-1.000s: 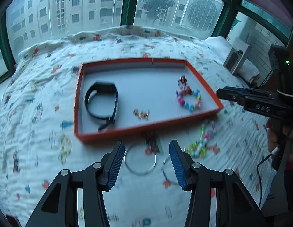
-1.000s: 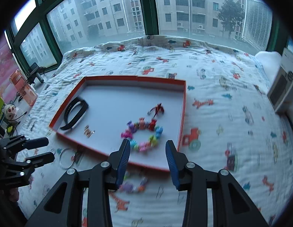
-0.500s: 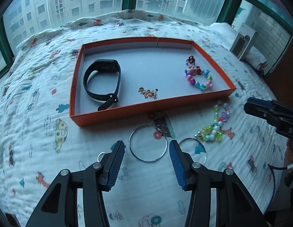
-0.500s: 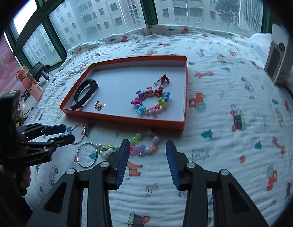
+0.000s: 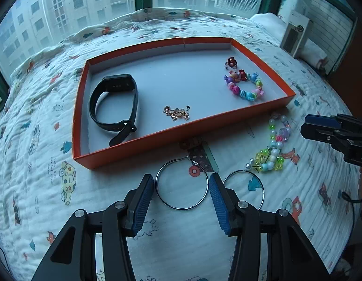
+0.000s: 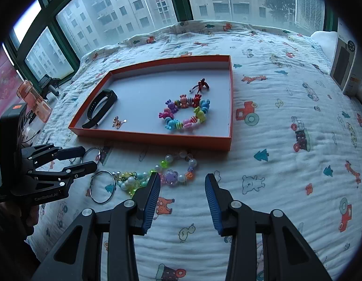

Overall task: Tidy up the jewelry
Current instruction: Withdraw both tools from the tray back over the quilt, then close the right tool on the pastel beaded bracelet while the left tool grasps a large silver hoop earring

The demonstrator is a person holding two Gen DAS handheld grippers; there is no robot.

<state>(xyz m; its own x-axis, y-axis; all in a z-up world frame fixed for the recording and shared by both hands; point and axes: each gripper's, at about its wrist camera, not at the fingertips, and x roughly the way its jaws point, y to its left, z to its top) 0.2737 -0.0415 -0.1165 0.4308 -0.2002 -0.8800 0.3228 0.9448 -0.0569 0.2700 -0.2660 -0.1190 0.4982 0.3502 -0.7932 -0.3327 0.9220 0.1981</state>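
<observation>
An orange tray point(image 5: 181, 131) point(image 6: 153, 138) lies on the bed. It holds a black band point(image 5: 113, 107), a small gold chain point(image 5: 176, 112), a colourful bead bracelet point(image 5: 244, 86) point(image 6: 184, 116) and a red ring point(image 5: 231, 62). On the quilt in front of it lie two silver hoop earrings point(image 5: 182, 183) point(image 5: 244, 190) and a pastel bead bracelet point(image 5: 273, 148) point(image 6: 157, 173). My left gripper point(image 5: 181, 185) is open with one hoop between its fingers. My right gripper point(image 6: 182, 182) is open just behind the pastel bracelet.
The quilt point(image 6: 286, 140) has cartoon prints and covers the whole bed. A white box point(image 6: 345, 68) stands at the far right beside a pillow. Windows run behind the bed. A pink item and cables sit at the left edge point(image 6: 36, 100).
Both grippers have drawn back from the tray and dropped toward the quilt. The left now frames a hoop earring; the right has come down near the pastel bracelet.
</observation>
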